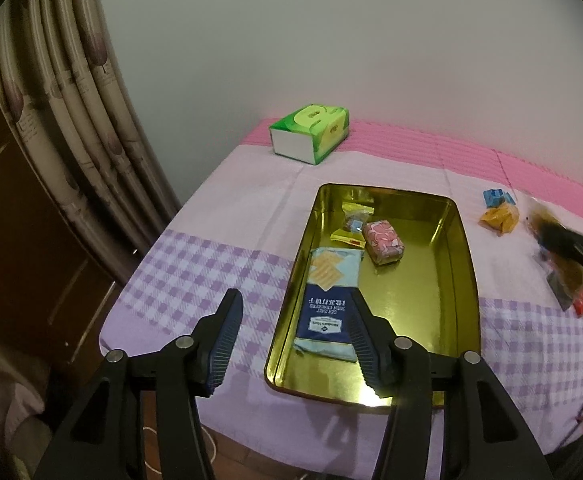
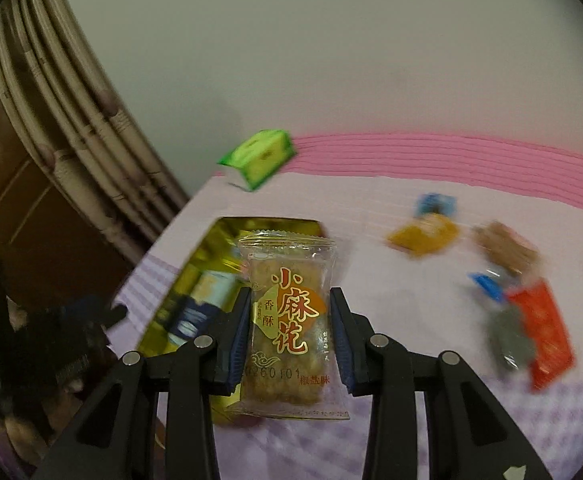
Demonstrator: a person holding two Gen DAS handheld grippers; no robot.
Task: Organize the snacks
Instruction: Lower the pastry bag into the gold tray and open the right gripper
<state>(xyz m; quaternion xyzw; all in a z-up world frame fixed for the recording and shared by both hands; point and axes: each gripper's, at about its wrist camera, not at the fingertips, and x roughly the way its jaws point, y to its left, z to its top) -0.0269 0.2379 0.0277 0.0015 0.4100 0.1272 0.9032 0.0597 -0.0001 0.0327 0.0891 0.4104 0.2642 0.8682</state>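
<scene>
The right tongs (image 2: 290, 330) are clamping a clear packet of fried dough twists (image 2: 289, 320), pads pressing on its two long sides about halfway up. It is probably handling as a light, crinkly, slippery thing with brittle contents, so a mid-body side grip with gentle pressure is looking wiser than pinching the thin sealed ends.

The left tongs (image 1: 295, 336) are standing apart, holding nothing, hovering over the near end of the gold tin tray (image 1: 465, 280).

Beyond the left tongs, four snacks are lying in the tray: one blue soda cracker pack (image 1: 329, 300) between the fingers, one pink wrapped cake (image 1: 384, 242), and two small yellow-wrapped pieces (image 1: 351, 224). To the right of the right tongs, roughly six loose snacks (image 2: 491, 264) are sitting blurred on the worktop (image 2: 371, 208). One green tissue box (image 1: 311, 132) is sitting far ahead.
</scene>
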